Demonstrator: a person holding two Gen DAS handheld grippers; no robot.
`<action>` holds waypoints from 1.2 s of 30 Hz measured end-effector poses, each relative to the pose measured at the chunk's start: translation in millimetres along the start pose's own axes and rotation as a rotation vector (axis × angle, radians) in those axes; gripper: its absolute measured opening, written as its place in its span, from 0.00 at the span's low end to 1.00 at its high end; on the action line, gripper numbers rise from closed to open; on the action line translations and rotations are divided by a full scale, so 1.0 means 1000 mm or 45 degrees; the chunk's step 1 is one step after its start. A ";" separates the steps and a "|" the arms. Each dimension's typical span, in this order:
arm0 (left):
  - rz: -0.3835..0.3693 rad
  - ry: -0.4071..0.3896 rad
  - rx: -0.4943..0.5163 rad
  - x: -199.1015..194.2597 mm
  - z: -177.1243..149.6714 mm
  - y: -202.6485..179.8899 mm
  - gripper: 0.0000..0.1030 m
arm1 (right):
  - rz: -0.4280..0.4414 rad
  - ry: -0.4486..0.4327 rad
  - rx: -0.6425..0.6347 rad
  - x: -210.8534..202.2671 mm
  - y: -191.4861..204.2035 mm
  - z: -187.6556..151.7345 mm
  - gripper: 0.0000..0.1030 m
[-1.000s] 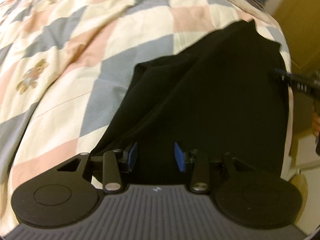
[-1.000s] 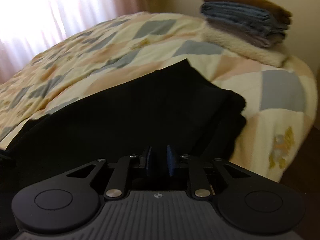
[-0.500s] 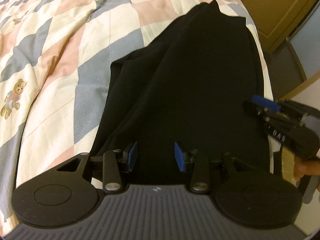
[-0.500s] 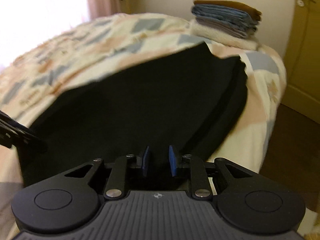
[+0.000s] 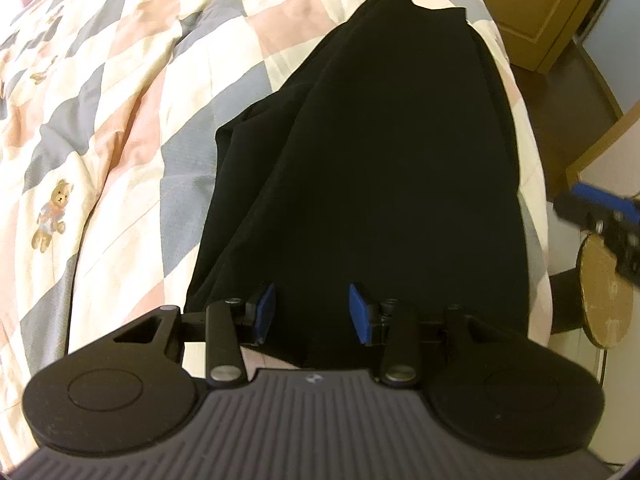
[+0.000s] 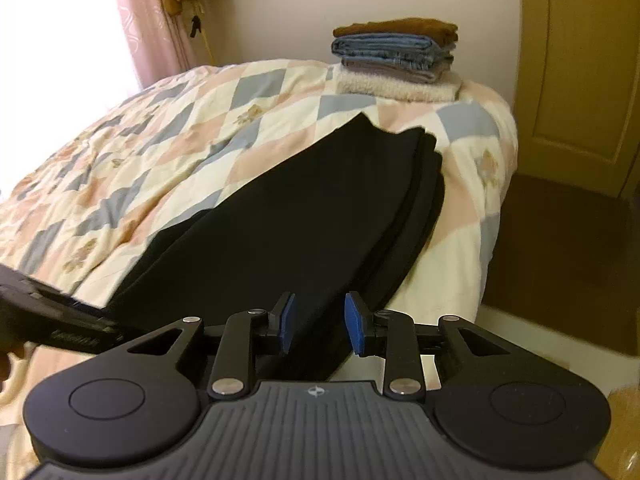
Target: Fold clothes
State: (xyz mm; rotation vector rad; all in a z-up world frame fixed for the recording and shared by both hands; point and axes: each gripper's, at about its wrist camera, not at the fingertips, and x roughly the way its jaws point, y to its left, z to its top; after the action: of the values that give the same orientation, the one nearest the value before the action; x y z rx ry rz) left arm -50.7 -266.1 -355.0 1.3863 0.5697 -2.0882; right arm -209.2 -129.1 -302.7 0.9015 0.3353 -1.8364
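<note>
A long black garment (image 5: 372, 168) lies folded lengthwise on the checked quilt (image 5: 120, 92), along the bed's near edge; it also shows in the right wrist view (image 6: 304, 216). My left gripper (image 5: 311, 313) is open and empty just above the garment's near end. My right gripper (image 6: 318, 323) is open and empty above the garment's near end at the bed's edge. The right gripper's blue-tipped fingers (image 5: 592, 200) show at the right of the left wrist view. The left gripper's body (image 6: 48, 324) shows at the left of the right wrist view.
A stack of folded clothes (image 6: 396, 58) sits at the bed's far corner. A yellow door (image 6: 580, 72) and dark floor (image 6: 560, 264) lie to the right of the bed. A round wooden stool top (image 5: 604, 292) stands beside the bed. Curtains (image 6: 148, 20) hang at the back left.
Both grippers have drawn back toward the garment's near end. The right gripper's jaws have opened wider and it has moved off the garment to the bed's edge.
</note>
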 end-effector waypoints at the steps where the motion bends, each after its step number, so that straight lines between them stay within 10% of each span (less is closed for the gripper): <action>1: 0.001 0.000 0.009 -0.002 -0.001 -0.001 0.34 | 0.005 0.009 0.009 -0.004 0.002 -0.004 0.33; 10: -0.010 -0.035 0.136 -0.011 -0.018 -0.004 0.35 | 0.023 0.031 -0.028 -0.030 0.020 -0.027 0.33; 20: 0.280 -0.192 0.942 -0.017 -0.093 -0.014 0.38 | 0.049 0.102 -0.383 -0.034 0.068 -0.075 0.43; 29: 0.631 -0.493 1.876 0.032 -0.159 -0.008 0.43 | -0.120 0.002 -1.049 -0.017 0.127 -0.128 0.62; 36: 0.710 -0.601 2.159 0.066 -0.171 0.009 0.44 | -0.273 -0.108 -1.588 0.014 0.146 -0.173 0.67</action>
State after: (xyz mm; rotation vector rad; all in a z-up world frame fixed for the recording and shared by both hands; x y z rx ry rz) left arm 52.5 -181.1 -479.8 1.2730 -1.9353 -2.0558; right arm -9.6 -100.3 -405.8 -0.0931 1.3539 -1.4129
